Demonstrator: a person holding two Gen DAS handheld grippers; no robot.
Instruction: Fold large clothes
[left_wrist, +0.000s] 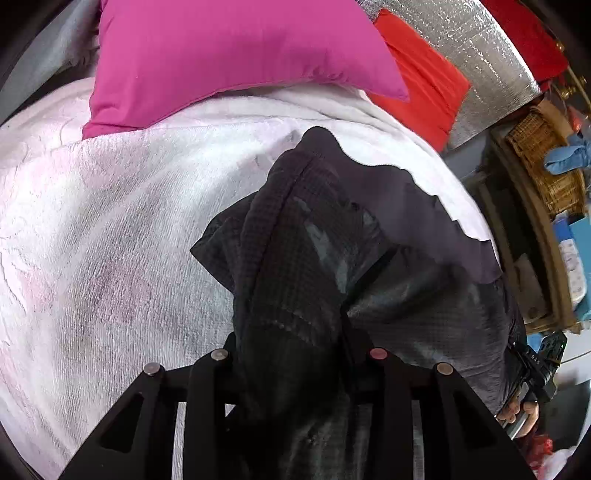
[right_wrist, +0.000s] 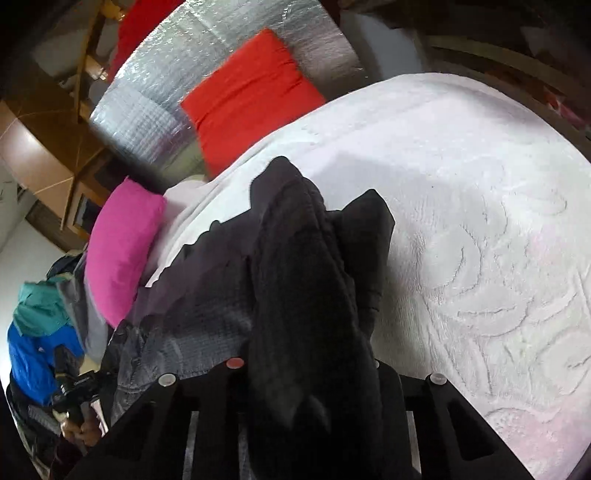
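The dark garment (left_wrist: 314, 236) hung bunched above the white bedspread (left_wrist: 110, 221), pinched by both the left gripper (left_wrist: 295, 354) and the right gripper (right_wrist: 306, 365). It appeared soft, limp and light; hems or corners would offer surer holds.

The left gripper (left_wrist: 295, 354) is a matte black frame of angled struts with triangular cut-outs, topped by four round metal pins, one reddish. The right gripper (right_wrist: 306, 369) has the same black struts and silver pins, one also reddish. A bare-skinned hand (left_wrist: 517, 413) grips a black handle with white lettering.
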